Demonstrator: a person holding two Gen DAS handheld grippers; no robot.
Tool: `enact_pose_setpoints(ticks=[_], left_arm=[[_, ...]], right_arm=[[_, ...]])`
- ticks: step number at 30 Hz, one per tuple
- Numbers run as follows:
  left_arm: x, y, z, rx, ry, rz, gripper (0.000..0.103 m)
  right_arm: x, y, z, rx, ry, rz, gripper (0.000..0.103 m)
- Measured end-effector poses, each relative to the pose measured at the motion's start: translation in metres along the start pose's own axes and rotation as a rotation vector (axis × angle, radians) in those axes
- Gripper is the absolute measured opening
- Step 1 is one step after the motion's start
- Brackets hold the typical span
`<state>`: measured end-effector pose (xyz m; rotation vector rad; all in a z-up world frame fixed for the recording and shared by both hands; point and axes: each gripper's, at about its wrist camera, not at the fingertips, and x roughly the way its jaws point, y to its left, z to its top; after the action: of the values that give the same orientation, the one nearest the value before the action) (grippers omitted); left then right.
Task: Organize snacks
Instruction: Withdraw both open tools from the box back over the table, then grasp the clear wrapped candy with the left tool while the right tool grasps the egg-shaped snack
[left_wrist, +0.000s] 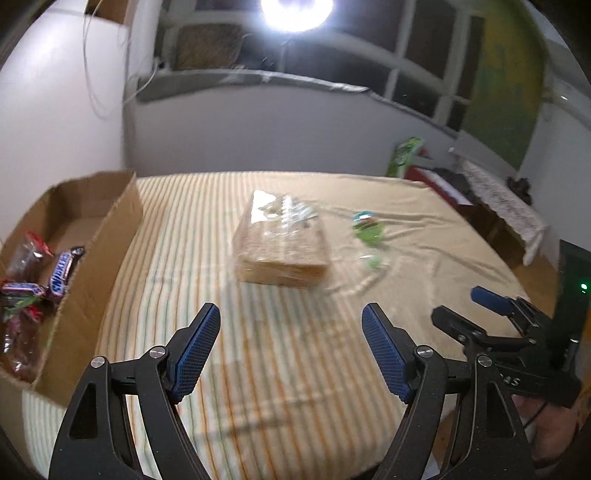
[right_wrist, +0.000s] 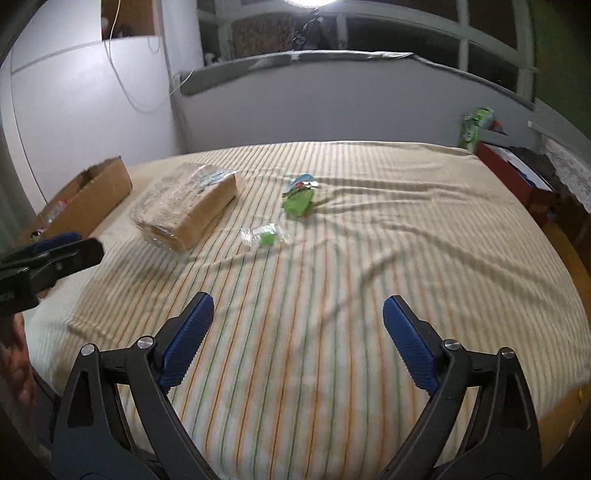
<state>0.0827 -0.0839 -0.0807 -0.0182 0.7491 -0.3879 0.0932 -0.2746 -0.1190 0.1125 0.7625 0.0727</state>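
Note:
A clear-wrapped pack of tan wafers (left_wrist: 282, 245) (right_wrist: 186, 201) lies on the striped cloth. A green snack packet (left_wrist: 365, 227) (right_wrist: 299, 197) and a small clear-wrapped green sweet (left_wrist: 373, 262) (right_wrist: 264, 236) lie to its right. An open cardboard box (left_wrist: 92, 229) (right_wrist: 88, 197) at the left holds Snickers bars (left_wrist: 61, 273) and other wrapped snacks. My left gripper (left_wrist: 291, 347) is open and empty, short of the wafers. My right gripper (right_wrist: 297, 339) is open and empty, short of the green sweets; it also shows at the right of the left wrist view (left_wrist: 469, 314).
The cloth-covered table (right_wrist: 406, 240) ends at a grey wall behind. A white cabinet (right_wrist: 85, 103) stands at the far left. A red box (right_wrist: 509, 170) and a green packet (right_wrist: 474, 127) sit beyond the table's right edge.

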Motion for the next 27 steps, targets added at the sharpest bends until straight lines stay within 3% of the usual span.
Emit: enact_pose_setpoints(ticks=[5, 10, 12, 17, 22, 25, 27], left_arm=[[0.032, 0.007, 0.017, -0.014, 0.028, 0.048, 0.079], [0.053, 0.008, 0.033, -0.025, 0.04, 0.054, 0.079], [0.057, 0.01, 0.042, -0.032, 0.035, 0.047, 0.079], [0.056, -0.015, 0.055, 0.008, 0.01, -0.029, 0.079], [0.062, -0.058, 0.036, 0.093, 0.039, -0.126, 0.079], [0.074, -0.077, 0.024, 0.117, 0.071, -0.15, 0.079], [0.084, -0.086, 0.021, 0.118, 0.09, -0.153, 0.073]], right_arm=[[0.022, 0.004, 0.022, -0.033, 0.0, 0.028, 0.095], [0.039, -0.006, 0.051, -0.054, -0.006, 0.007, 0.095], [0.048, -0.018, 0.068, -0.043, -0.004, 0.036, 0.095], [0.077, -0.038, 0.101, -0.081, 0.082, 0.116, 0.086], [0.106, -0.034, 0.102, -0.136, 0.178, 0.216, 0.076], [0.117, -0.027, 0.099, -0.16, 0.208, 0.268, 0.056], [0.12, -0.025, 0.098, -0.168, 0.206, 0.271, 0.034]])
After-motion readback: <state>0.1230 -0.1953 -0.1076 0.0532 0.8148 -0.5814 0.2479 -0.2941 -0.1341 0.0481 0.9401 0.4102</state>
